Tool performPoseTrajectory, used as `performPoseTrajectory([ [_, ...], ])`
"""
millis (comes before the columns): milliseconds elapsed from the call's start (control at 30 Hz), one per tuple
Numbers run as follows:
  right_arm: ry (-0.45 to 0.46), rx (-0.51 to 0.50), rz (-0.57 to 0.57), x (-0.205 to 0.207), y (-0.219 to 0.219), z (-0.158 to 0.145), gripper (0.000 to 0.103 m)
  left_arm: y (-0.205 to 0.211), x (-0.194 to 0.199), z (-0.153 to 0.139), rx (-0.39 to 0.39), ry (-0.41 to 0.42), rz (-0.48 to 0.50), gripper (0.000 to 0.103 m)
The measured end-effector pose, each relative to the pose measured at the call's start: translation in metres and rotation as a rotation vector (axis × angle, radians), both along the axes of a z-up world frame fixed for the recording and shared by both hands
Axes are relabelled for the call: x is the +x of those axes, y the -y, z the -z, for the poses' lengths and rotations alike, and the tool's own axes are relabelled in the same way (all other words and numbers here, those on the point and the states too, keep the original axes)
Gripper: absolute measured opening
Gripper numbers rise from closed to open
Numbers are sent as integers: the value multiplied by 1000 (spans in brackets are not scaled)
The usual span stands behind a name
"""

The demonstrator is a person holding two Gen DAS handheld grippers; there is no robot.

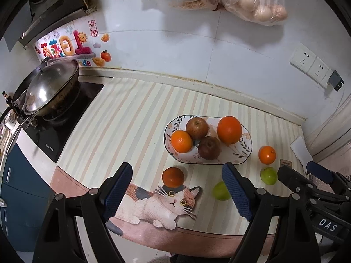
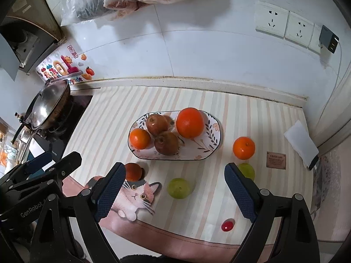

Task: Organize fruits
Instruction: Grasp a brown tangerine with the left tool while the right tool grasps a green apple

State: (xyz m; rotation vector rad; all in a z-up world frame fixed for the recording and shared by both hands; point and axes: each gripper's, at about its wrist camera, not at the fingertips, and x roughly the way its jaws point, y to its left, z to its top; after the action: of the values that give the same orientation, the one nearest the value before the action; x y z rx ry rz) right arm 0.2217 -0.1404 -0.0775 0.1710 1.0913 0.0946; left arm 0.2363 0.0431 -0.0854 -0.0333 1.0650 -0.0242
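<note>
Both grippers hung with jaws wide and nothing in them – the right gripper [image 2: 175, 191] had a green fruit [image 2: 179, 188] lying loose on the mat almost dead between its fingers, just ahead. The left gripper [image 1: 177, 191] stood over the small orange [image 1: 173, 177] instead. Beyond both, the plate [image 2: 210, 151] waited, its long side running crosswise – the right hand looked nearer.

On my desk [image 2: 252, 114] the plate [image 2: 210, 151] holds four fruits. Right of it sits one orange [image 2: 244, 148]; nearer me lie two limes [image 2: 179, 188] (one partly behind my tongs) and another orange [image 2: 133, 171]. The wok [image 1: 52, 87] stands far left.
</note>
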Motion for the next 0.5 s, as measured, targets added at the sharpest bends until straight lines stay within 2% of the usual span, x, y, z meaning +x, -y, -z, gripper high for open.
performPoseTrajectory([
  [200, -79, 32, 8, 14, 1, 39, 94, -10, 12, 34, 40, -83, -27, 84],
  [367, -215, 76, 4, 31, -2, 103, 94, -17, 33, 81, 58, -211, -35, 84],
  [500, -337, 114, -3, 45, -4, 156, 93, -18, 55, 124, 33, -344, -37, 84],
])
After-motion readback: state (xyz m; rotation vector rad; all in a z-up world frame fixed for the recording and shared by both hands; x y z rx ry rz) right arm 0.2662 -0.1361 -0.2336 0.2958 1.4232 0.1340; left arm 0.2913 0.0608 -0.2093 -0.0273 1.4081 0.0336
